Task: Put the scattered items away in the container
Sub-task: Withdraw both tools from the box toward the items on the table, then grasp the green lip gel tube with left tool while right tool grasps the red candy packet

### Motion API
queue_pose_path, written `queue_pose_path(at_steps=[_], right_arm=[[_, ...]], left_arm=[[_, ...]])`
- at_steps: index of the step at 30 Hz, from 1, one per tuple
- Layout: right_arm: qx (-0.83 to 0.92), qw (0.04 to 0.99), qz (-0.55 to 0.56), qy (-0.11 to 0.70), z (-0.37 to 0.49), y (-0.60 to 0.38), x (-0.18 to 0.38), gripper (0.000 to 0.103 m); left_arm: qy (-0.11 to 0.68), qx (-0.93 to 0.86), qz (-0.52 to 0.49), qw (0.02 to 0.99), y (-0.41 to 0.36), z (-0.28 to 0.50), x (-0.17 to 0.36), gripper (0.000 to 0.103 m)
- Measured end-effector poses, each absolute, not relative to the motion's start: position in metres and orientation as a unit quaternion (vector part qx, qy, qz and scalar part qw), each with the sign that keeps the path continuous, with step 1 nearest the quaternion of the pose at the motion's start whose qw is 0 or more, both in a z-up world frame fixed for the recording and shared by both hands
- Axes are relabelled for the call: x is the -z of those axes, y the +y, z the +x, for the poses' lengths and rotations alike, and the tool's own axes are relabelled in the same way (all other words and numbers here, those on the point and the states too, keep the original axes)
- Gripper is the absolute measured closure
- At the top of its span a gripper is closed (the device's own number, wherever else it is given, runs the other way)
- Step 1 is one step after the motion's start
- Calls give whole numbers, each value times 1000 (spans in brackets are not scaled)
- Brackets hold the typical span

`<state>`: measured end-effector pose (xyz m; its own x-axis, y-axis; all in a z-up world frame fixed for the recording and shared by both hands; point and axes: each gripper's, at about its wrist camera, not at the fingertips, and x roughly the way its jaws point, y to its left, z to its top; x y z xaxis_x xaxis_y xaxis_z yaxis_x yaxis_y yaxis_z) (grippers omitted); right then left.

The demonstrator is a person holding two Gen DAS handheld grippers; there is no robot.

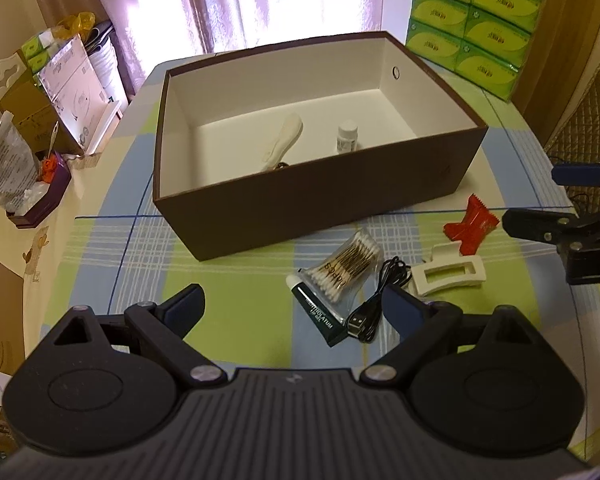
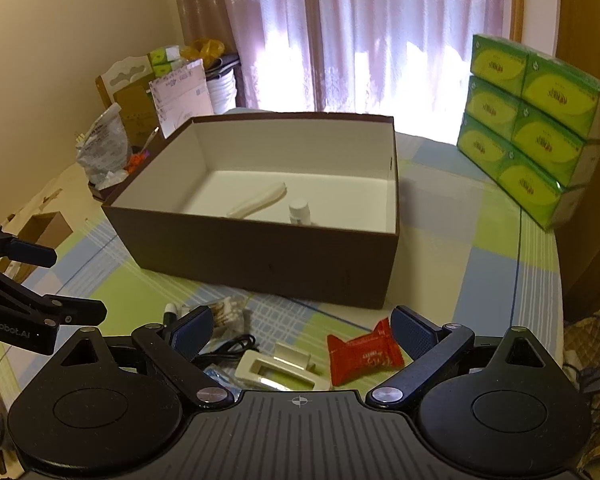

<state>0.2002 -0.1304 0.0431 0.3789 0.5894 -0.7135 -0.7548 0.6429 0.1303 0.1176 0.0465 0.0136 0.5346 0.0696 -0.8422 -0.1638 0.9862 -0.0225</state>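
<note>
Both grippers gape, holding nothing: the left gripper (image 1: 292, 308) hovers low over the mat, the right gripper (image 2: 302, 328) frames the red wrapper (image 2: 364, 354). Five things lie loose at six o'clock of the brown box (image 2: 260, 256), which already holds a bottle and a white item. I'd drop straight down, pinch the wrapper's middle, and lift clear of the hair clip (image 2: 276, 368) at its nine o'clock
</note>
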Motion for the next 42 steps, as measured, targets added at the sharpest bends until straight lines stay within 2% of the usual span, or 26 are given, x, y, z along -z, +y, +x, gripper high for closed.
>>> queue_pose_path(at_steps=[30, 38, 42], right_arm=[[-354, 813, -105, 450, 203, -147, 10, 3], [-331, 813, -97, 470, 212, -154, 23, 3], [-324, 812, -94, 477, 216, -154, 28, 3]], left_arm=[[497, -56, -81, 862, 51, 108, 50, 12], [509, -49, -98, 854, 57, 125, 70, 30], [515, -49, -113, 849, 63, 136, 80, 36]])
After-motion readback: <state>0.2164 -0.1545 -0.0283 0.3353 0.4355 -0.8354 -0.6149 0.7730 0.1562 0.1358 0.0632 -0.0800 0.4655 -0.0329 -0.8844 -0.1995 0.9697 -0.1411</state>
